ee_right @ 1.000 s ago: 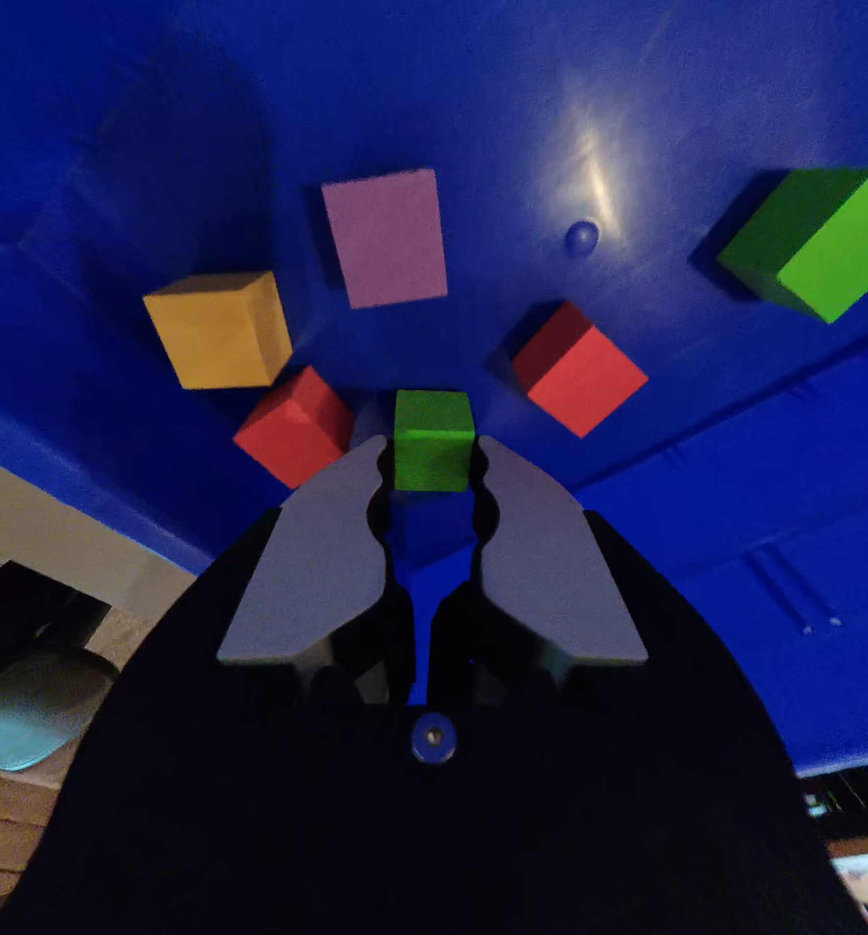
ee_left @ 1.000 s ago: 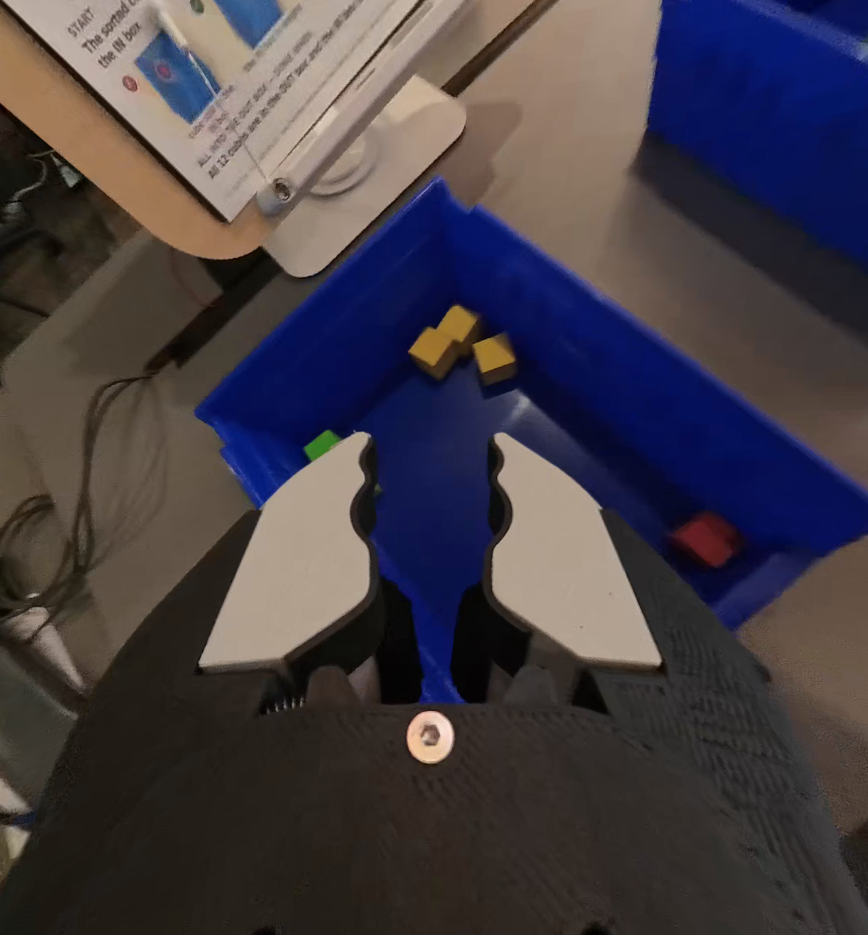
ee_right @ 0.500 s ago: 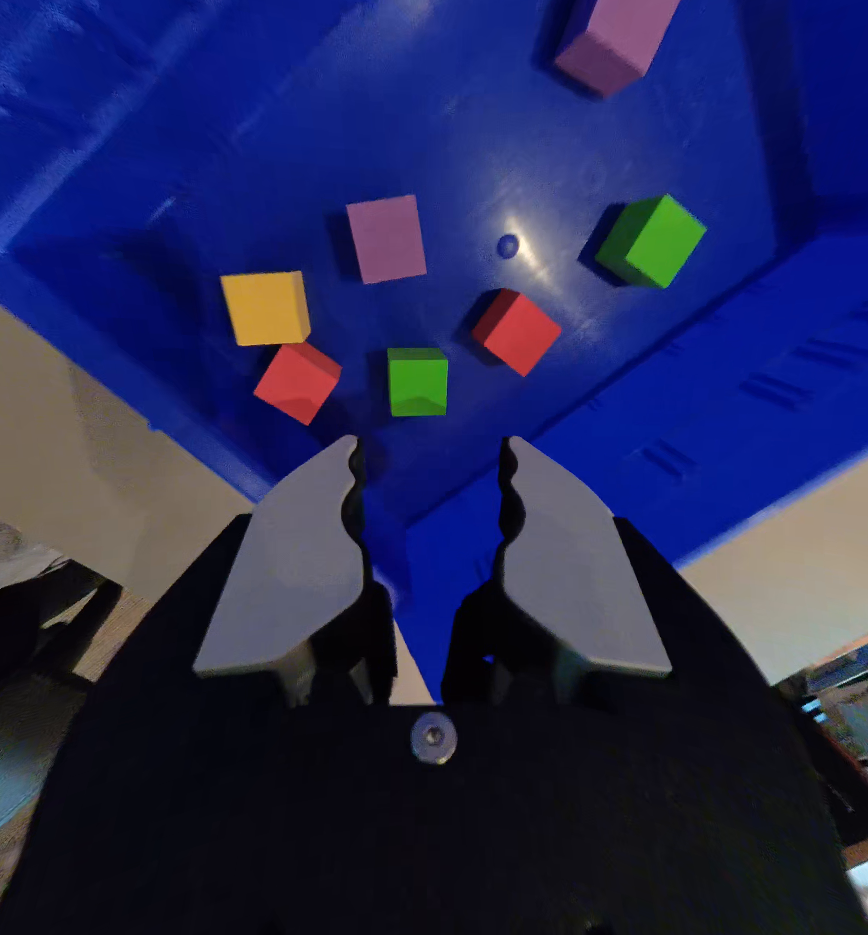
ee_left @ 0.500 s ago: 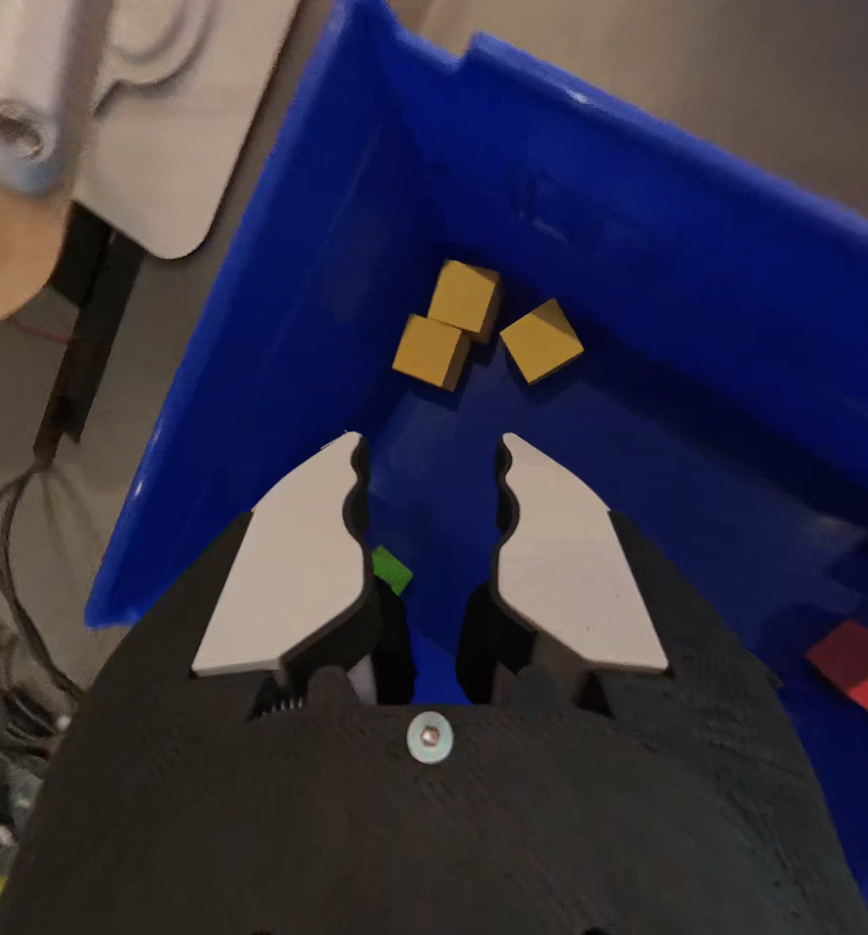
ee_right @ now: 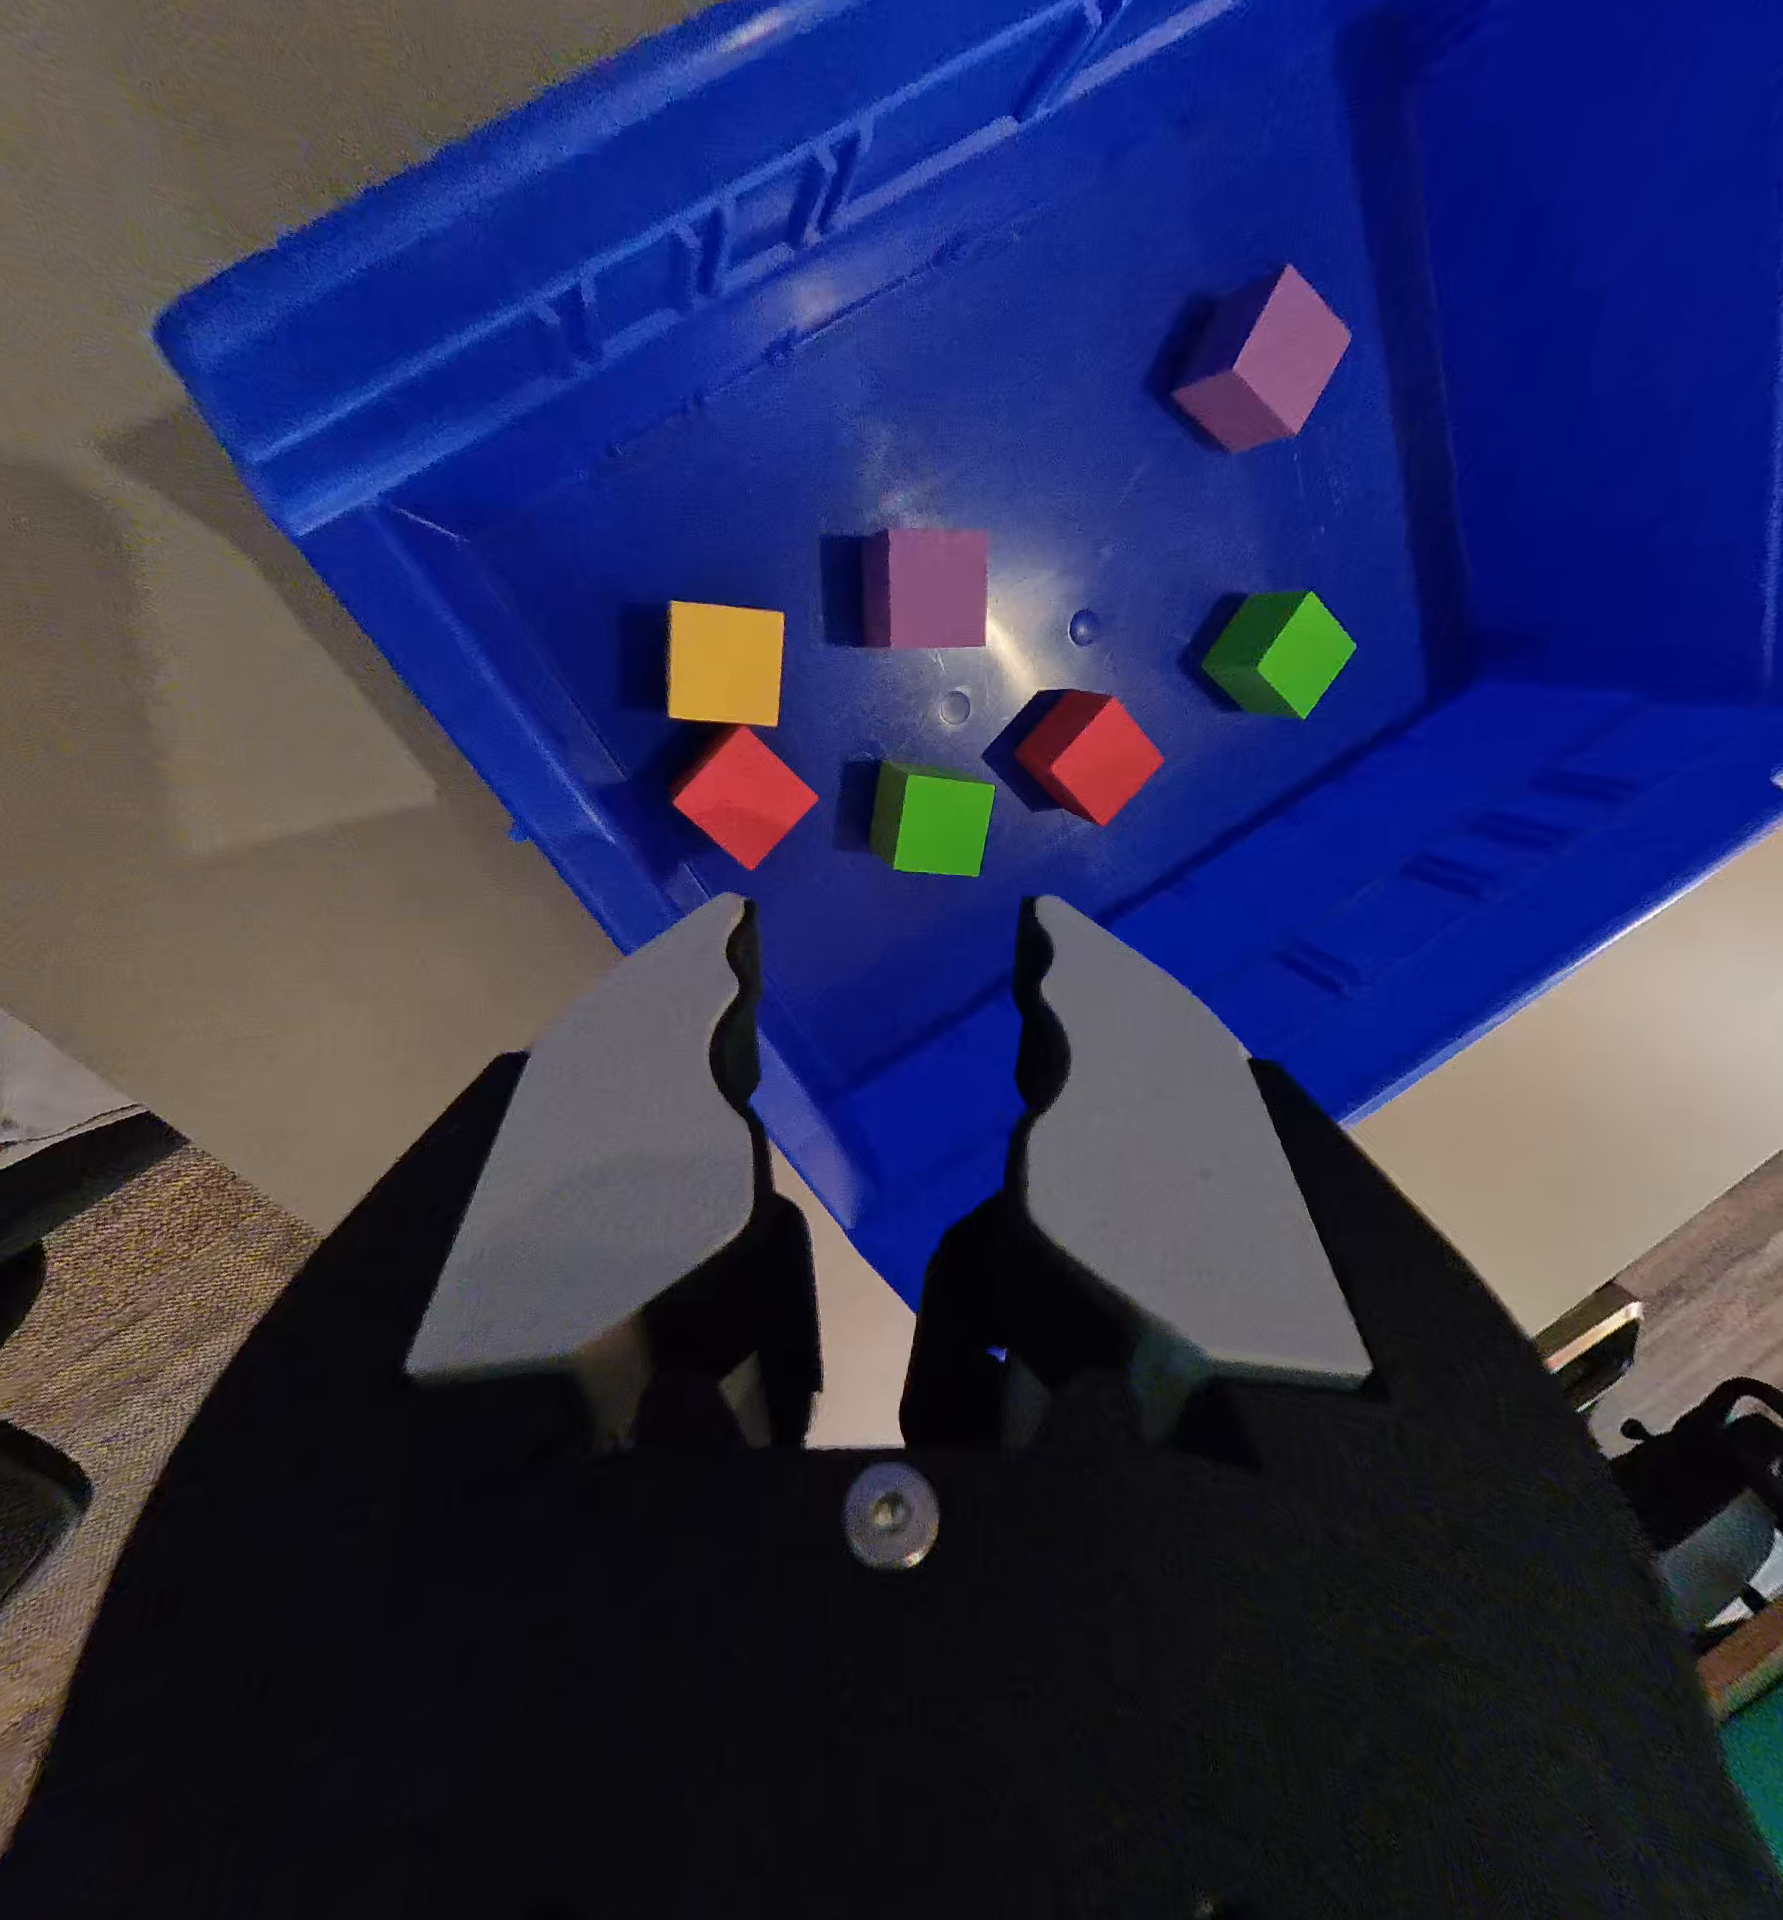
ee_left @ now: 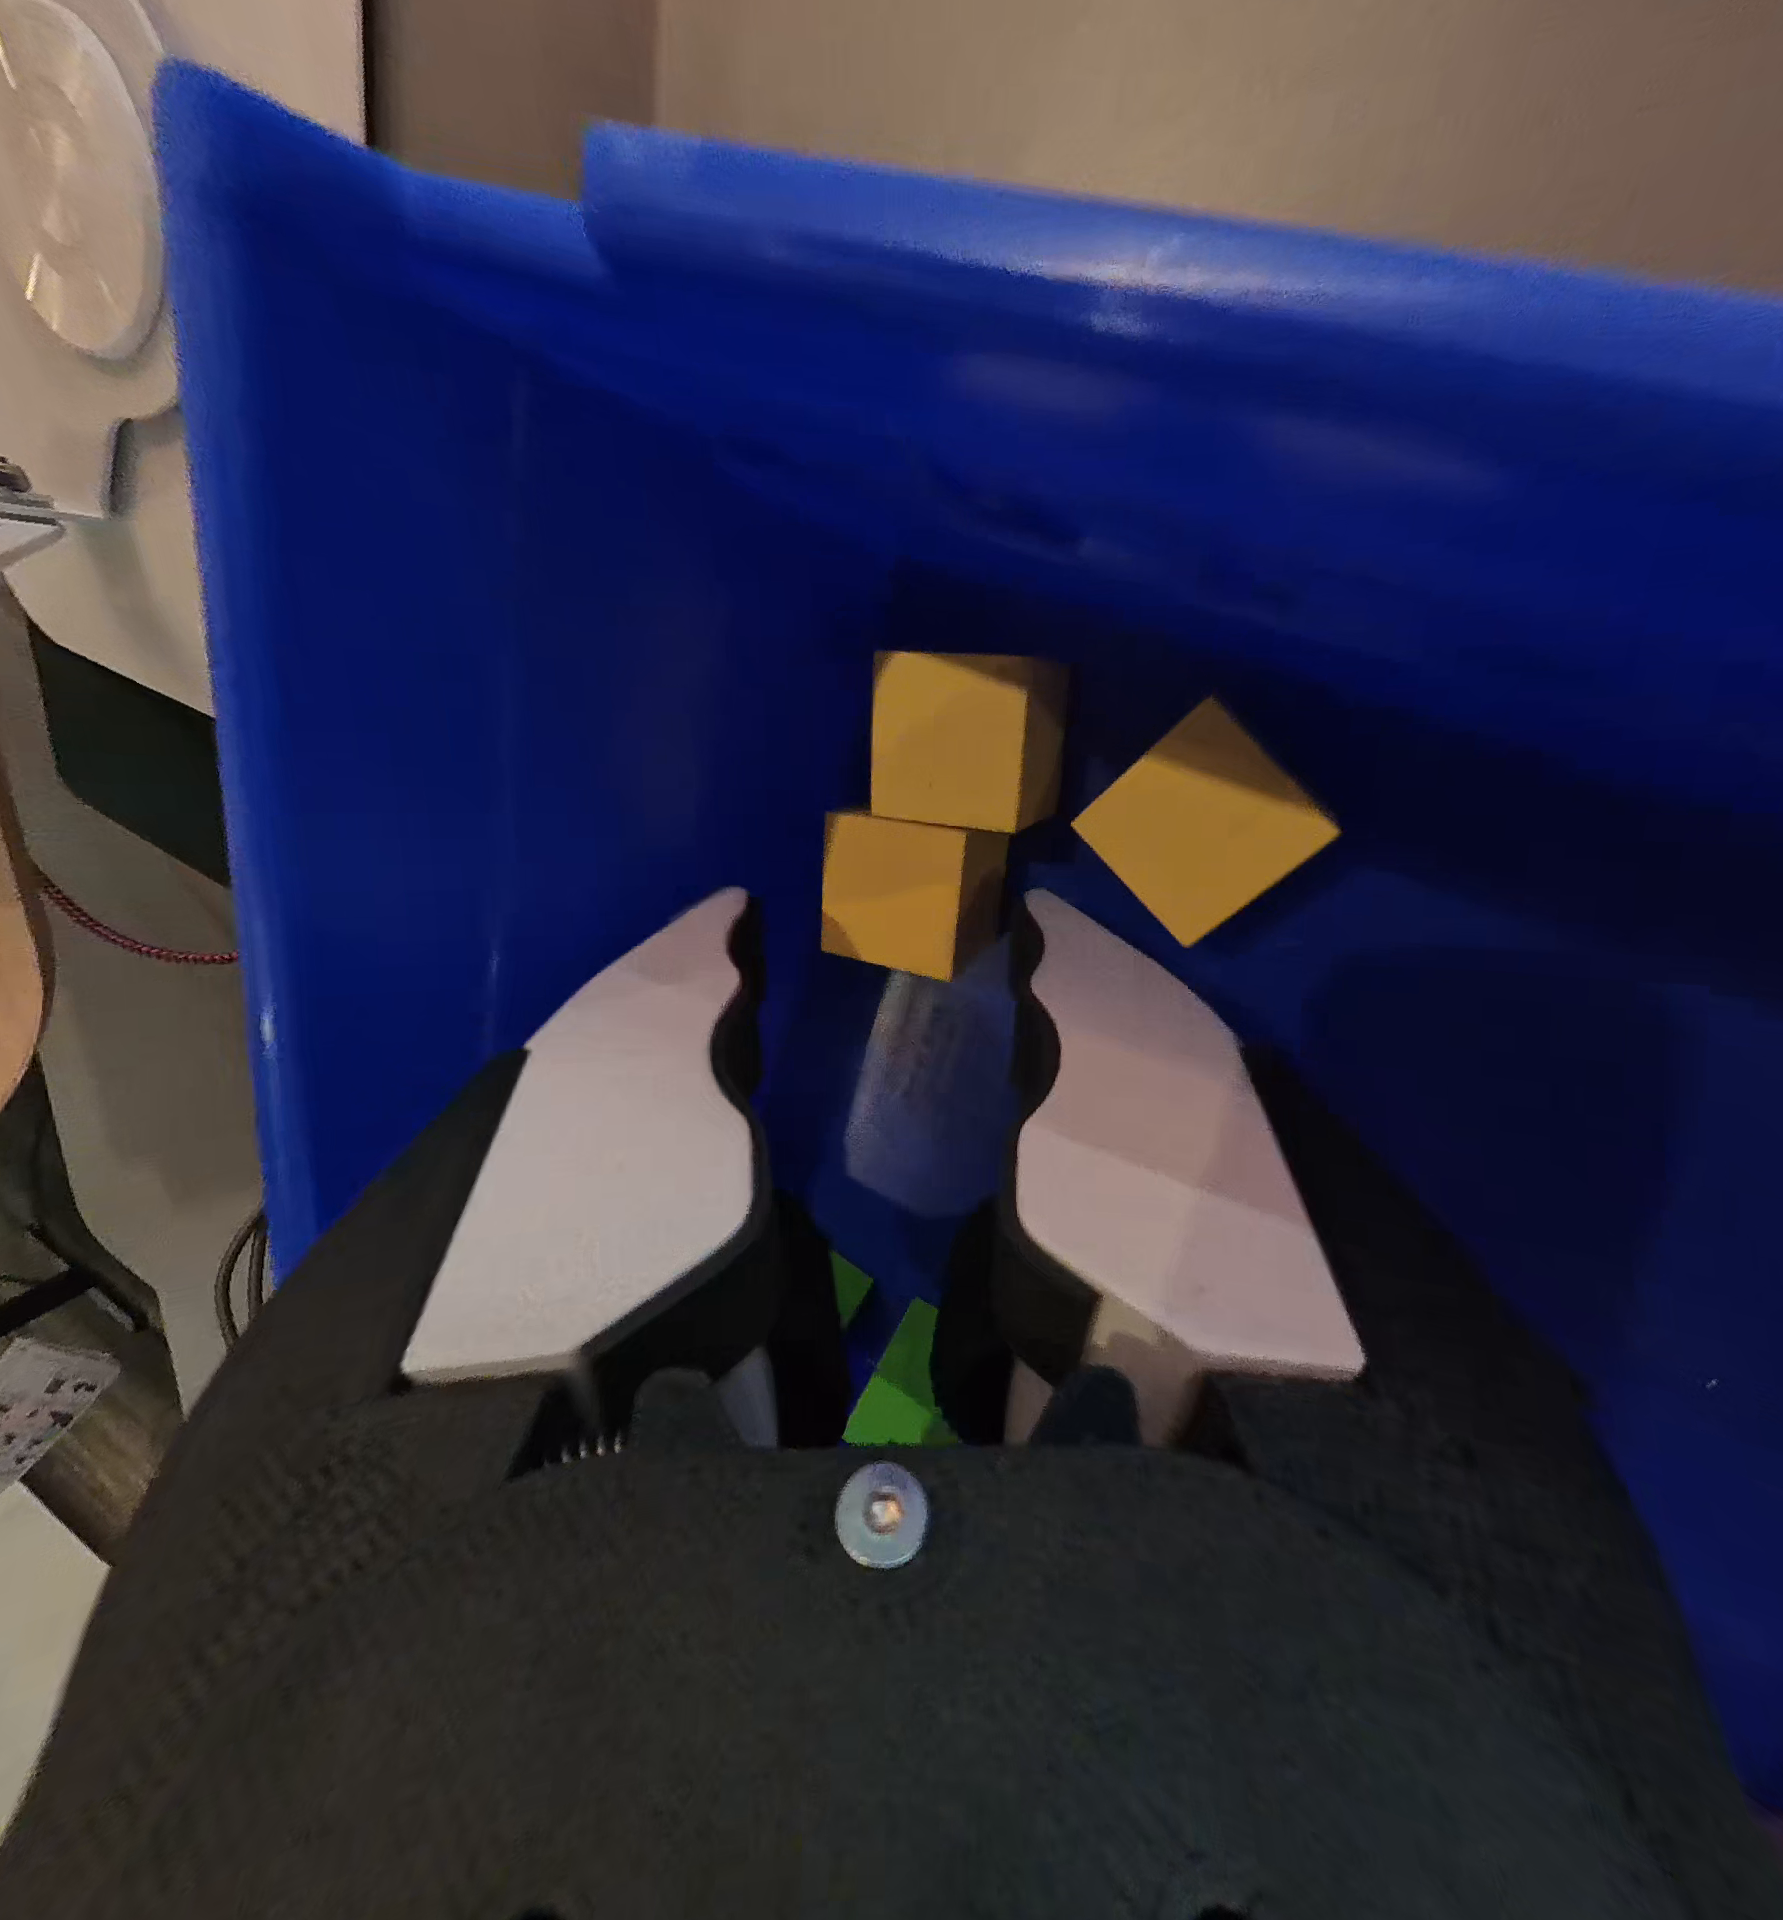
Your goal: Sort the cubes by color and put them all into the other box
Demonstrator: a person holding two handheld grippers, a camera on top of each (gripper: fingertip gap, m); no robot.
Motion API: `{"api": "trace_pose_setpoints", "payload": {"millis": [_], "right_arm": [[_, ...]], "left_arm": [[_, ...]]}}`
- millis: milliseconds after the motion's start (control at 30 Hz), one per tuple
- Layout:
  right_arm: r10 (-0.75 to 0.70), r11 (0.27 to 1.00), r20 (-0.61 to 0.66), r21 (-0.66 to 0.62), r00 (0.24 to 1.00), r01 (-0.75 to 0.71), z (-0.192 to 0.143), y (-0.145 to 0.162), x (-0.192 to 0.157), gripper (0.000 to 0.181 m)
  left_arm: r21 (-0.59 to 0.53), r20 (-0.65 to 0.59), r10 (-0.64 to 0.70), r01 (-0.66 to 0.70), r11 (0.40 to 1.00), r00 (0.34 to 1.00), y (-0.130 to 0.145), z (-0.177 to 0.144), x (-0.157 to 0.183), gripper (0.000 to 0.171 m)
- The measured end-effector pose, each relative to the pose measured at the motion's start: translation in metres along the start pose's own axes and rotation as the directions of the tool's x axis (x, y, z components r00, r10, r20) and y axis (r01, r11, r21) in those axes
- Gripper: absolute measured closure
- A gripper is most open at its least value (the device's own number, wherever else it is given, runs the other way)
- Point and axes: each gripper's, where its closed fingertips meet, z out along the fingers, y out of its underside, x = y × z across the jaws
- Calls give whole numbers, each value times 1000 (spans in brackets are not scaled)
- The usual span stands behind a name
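My left gripper (ee_left: 882, 914) is open and empty inside a blue bin (ee_left: 554, 520), low over its floor. Three yellow cubes lie in the far corner: the nearest (ee_left: 908, 894) sits just beyond my fingertips, one (ee_left: 960, 738) behind it, one (ee_left: 1204, 821) to the right. A green cube (ee_left: 892, 1371) shows beneath the jaws. My right gripper (ee_right: 882, 925) is open and empty above the near corner of another blue bin (ee_right: 451, 343). On its floor lie a green cube (ee_right: 931, 819) nearest the tips, two red cubes (ee_right: 743, 795) (ee_right: 1089, 756), a yellow cube (ee_right: 726, 662), two purple cubes (ee_right: 934, 587) (ee_right: 1264, 358) and a second green cube (ee_right: 1280, 652).
A white stand base (ee_left: 45, 239) and cables are left of the left bin. The beige tabletop (ee_right: 191, 623) surrounds the right bin. Dark chair parts (ee_right: 1718, 1455) and carpet lie below the table edge.
My left gripper moved down and forward into the bin toward the yellow cubes. My right gripper let go of the green cube, opened and pulled back up out of its bin.
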Motion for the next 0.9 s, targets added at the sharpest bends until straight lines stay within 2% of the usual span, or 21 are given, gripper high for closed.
{"api": "trace_pose_setpoints", "payload": {"millis": [300, 633, 800, 900], "right_arm": [[-31, 999, -9, 28, 999, 31, -3, -2, -6, 135], [-46, 997, -52, 52, 998, 48, -17, 0, -8, 139], [-55, 995, -77, 74, 996, 61, -25, -2, -8, 141], [-72, 981, -58, 174, 996, 81, -27, -20, -20, 140]], "left_arm": [[-28, -69, 23, -25, 999, 997, 0, 7, 2, 134], [-24, -225, -10, 5, 1000, 974, 1, 6, 9, 141], [-4, -349, -120, 127, 992, 929, -5, -16, 22, 141], [0, -393, -199, 216, 976, 898, -1, -44, 27, 142]]}}
